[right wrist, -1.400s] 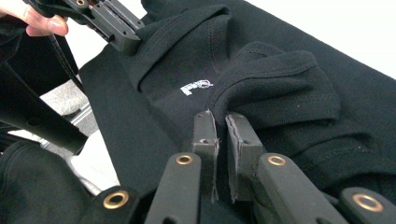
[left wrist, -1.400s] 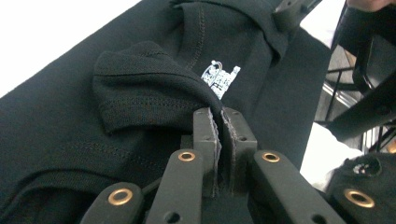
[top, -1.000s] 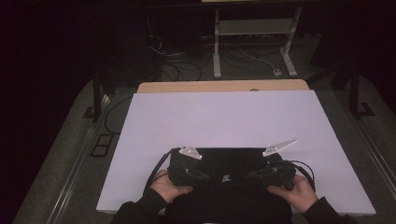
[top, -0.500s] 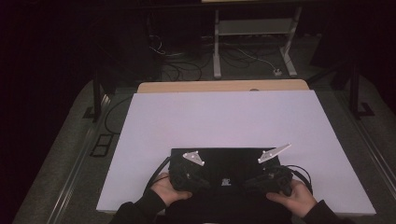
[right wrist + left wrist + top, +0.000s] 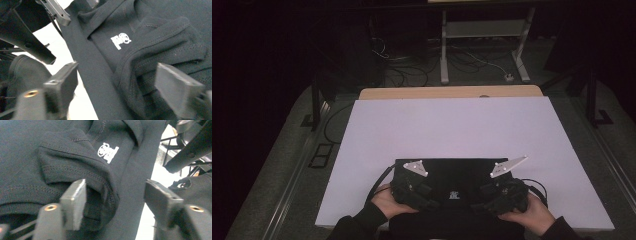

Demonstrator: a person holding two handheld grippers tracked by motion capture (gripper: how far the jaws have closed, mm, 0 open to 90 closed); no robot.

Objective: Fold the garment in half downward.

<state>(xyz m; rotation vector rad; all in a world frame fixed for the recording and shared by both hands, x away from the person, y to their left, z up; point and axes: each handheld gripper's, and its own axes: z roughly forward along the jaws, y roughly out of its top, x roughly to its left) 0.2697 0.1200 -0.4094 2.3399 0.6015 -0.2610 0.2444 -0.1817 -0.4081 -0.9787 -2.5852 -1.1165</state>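
Observation:
A black garment (image 5: 452, 172) with a small white logo (image 5: 453, 193) lies folded on the white table (image 5: 452, 125), near its front edge. My left gripper (image 5: 419, 196) rests on the garment's left part, and my right gripper (image 5: 497, 196) on its right part. In the left gripper view, the left gripper (image 5: 115, 192) stands open, astride a thick stitched fold (image 5: 75, 167) beside the logo (image 5: 108, 151). In the right gripper view, the right gripper (image 5: 118, 75) is open wide over a bunched fold (image 5: 160, 50). The other gripper's arm (image 5: 27, 37) shows at the upper left.
The white sheet covers a wooden tabletop whose far edge (image 5: 452, 92) shows as a tan strip. Beyond it are a metal stand (image 5: 484, 45) and cables on the dark floor. Cables (image 5: 379, 182) trail from both grippers beside the garment.
Both hands have sunk a little toward the front edge and the right gripper has drifted slightly inward. The garment lies where it was.

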